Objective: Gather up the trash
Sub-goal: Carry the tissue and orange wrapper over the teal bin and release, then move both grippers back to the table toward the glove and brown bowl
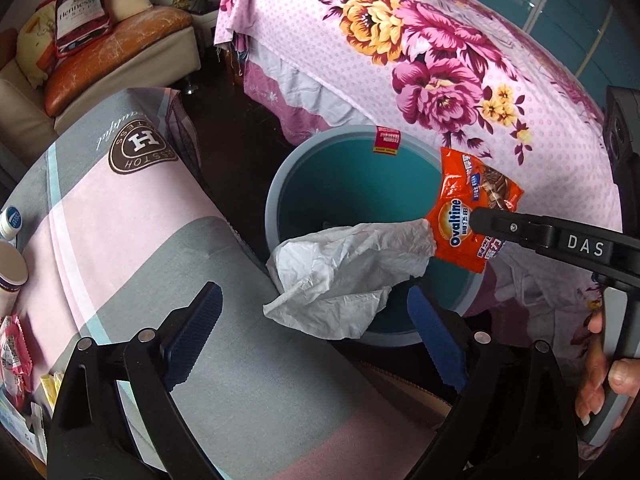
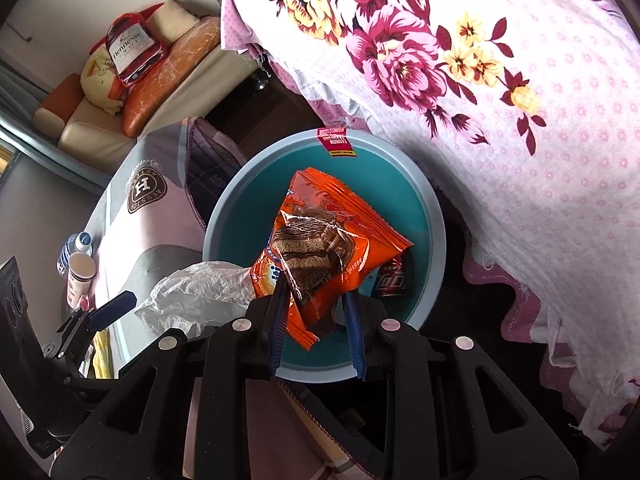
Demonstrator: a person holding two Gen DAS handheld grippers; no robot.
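Right tongs [image 2: 316, 308] around orange wrapper [image 2: 320, 240]

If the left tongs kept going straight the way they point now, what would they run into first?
Most likely the crumpled white plastic bag, which lies right ahead between the open left tongs, draped over the rim of the teal bin. Past it is the bin's open mouth. Depth is hard to judge through the fisheye.

floor [image 1: 256, 128]: dark | sofa [image 1: 120, 60]: cream | bedspread [image 1: 440, 60]: floral pink
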